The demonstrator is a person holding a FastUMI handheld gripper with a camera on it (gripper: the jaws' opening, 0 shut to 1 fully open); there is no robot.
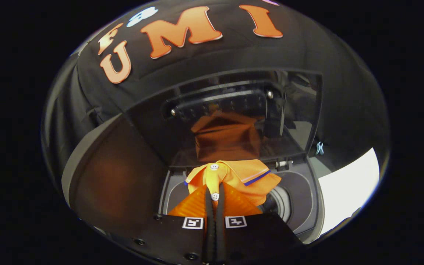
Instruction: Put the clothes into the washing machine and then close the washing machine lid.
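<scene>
An orange shirt (234, 176) with white buttons and a blue-striped collar hangs from my gripper (215, 197), whose two fingers are pressed together on the button placket. The shirt is held over the open top of the washing machine (300, 198), its grey rim and round tub showing below and to the right of the cloth. The machine's dark glass lid (234, 110) stands raised just beyond the shirt and mirrors the orange cloth. The lower part of the shirt is hidden behind the fingers.
A dark curved panel (116, 173) rises close on the left of the tub opening. A white surface (348, 187) lies to the right of the machine. The booth's black cloth wall (344, 73) stands behind the lid.
</scene>
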